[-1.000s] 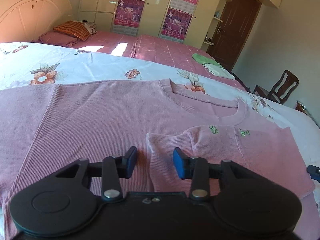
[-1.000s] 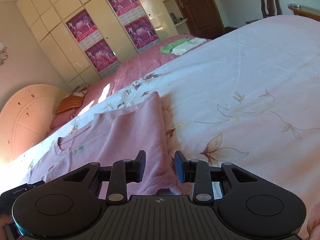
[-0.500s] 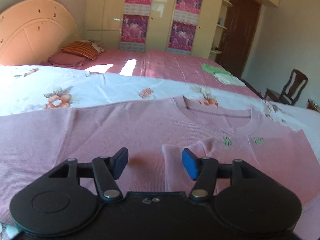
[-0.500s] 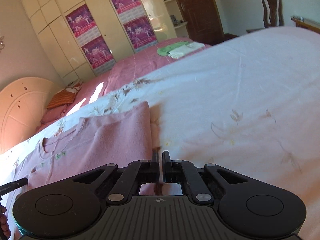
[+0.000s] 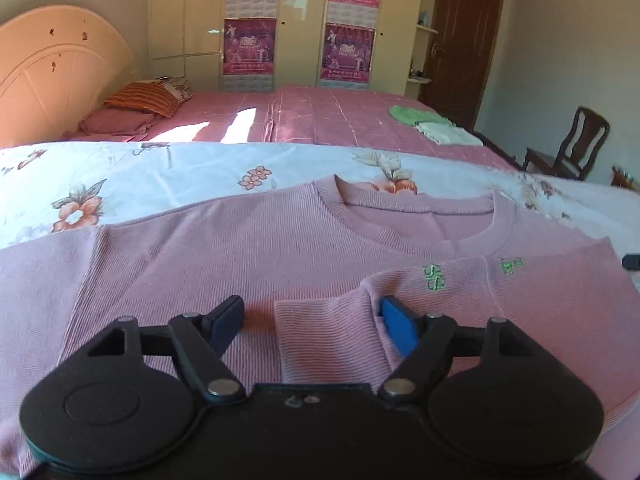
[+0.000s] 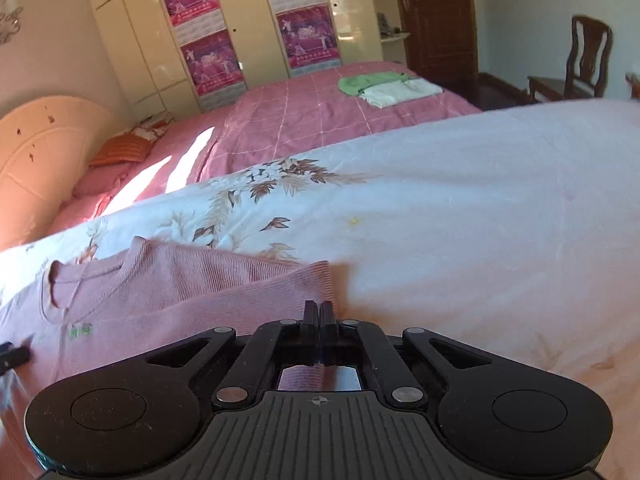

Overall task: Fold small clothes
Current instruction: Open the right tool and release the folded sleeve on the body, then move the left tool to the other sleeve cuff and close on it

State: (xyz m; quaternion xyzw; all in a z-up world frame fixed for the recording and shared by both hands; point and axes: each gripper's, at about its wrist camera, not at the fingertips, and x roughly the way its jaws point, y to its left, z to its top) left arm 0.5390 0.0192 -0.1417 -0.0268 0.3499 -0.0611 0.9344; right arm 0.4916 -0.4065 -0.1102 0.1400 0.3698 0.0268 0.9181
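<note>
Nearest the left wrist camera, the left gripper [image 5: 310, 326] hung over the pink sweater [image 5: 248, 256] with its jaws spread; they had just been opening, and the folded-in sleeve cuff [image 5: 320, 320] lay between them untouched by either pad, so it counted as released. In the right wrist view, the right gripper [image 6: 319, 314] was clenched tight, its fingers [image 6: 310, 312] meeting at the sweater's outer edge [image 6: 312, 280]. Whether a thin layer of knit was pinched between them could not be told, since the fingertips hid that spot; pink ribbed cloth did show through the gap beneath the jaws.

The sweater lay flat, chest up, on the floral white bedspread [image 6: 460, 208], one sleeve already turned across the chest below the small green embroidery [image 5: 434, 278]. It looked a soft, light ribbed knit: limp, likely to sag and stretch if lifted by one point, not slippery, and in no way fragile. A sound hold would probably be at a doubled edge, the shoulder seam or hem corner, with both tools lifting together so the panel stayed square.

Farther off lay a pink checked bed [image 5: 340, 116] with a small folded green and white pile [image 5: 428, 124], then the wardrobe [image 5: 300, 20] with posters.
</note>
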